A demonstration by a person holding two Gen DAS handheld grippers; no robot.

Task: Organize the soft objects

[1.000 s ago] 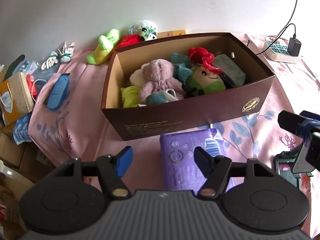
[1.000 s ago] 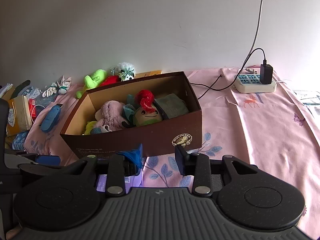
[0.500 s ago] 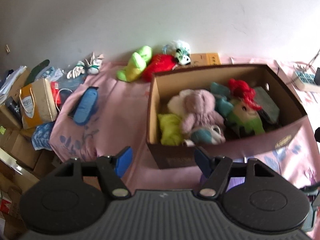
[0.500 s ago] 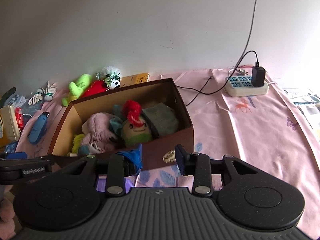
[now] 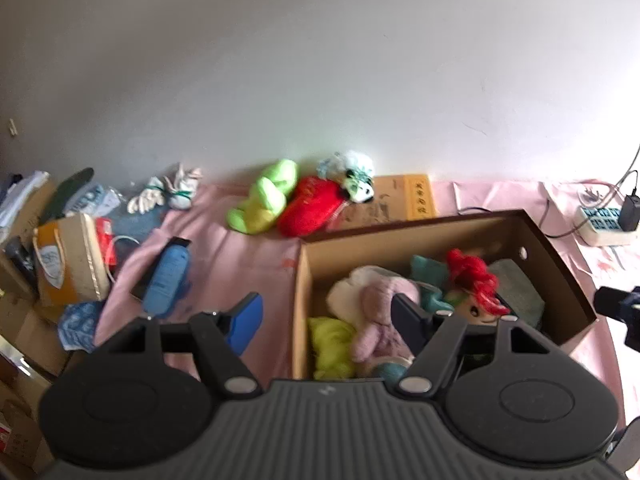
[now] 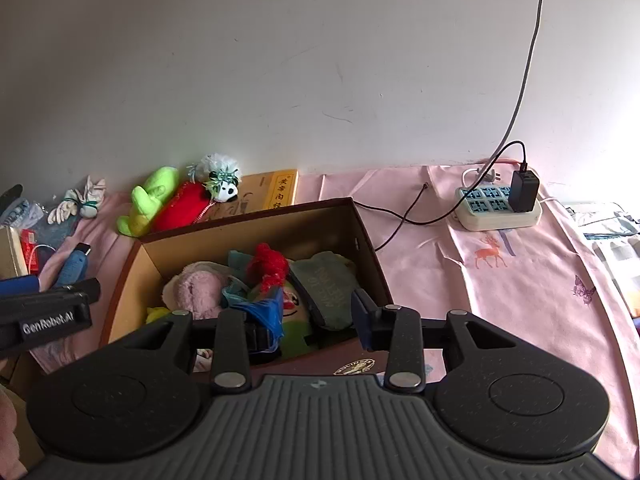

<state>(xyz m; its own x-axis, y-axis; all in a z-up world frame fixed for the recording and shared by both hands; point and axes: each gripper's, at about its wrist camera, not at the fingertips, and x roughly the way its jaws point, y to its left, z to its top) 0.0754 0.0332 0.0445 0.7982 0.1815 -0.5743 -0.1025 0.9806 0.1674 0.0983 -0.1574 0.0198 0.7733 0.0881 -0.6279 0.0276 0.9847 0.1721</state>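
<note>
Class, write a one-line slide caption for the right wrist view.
Open right gripper hovers over a brown cardboard box of plush toys on a pink cloth.

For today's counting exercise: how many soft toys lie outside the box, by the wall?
3: a green toy, a red toy beside it, and a white fluffy toy against the red one. Others may be hidden.

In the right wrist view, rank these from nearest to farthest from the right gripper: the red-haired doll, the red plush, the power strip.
From the right gripper:
1. Red-haired doll, in the box just beyond the fingertips.
2. Red plush, behind the box to the left, near the wall.
3. Power strip, far right on the pink cloth; close to the red plush, so that order is uncertain.
</note>
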